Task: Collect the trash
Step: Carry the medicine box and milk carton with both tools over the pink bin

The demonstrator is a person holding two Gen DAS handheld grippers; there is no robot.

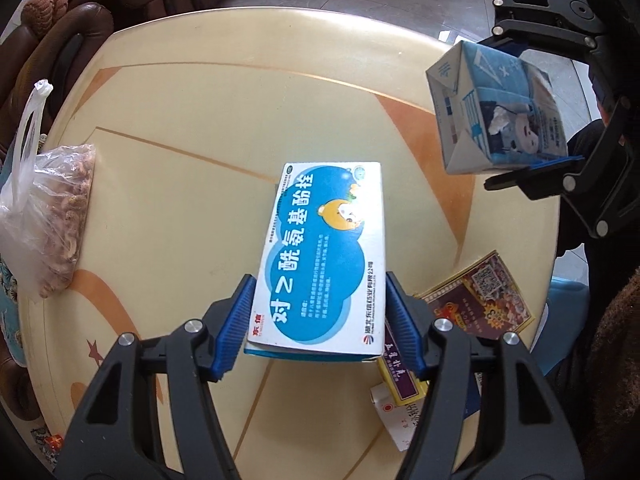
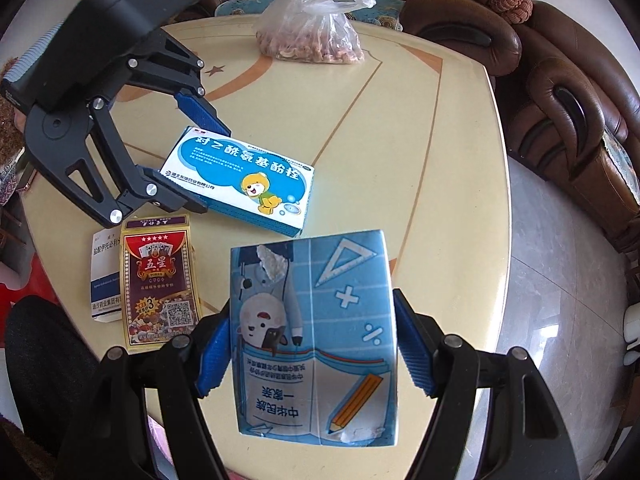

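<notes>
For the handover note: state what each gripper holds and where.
Left gripper: blue medicine box, by its long side edges. Right gripper: blue milk carton, across its side walls.

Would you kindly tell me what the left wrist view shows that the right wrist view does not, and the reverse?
Only the left wrist view: the blue-and-white milk carton's folded end, where the right claw clamps it.

Only the right wrist view: the carton's printed front with a pencil drawing, and the red playing-card pack's full face.

Both: the round cream table, the blue-and-white medicine box with a cartoon bear gripped in the left claw, and the clear plastic bag of nuts at the table's far side.
</notes>
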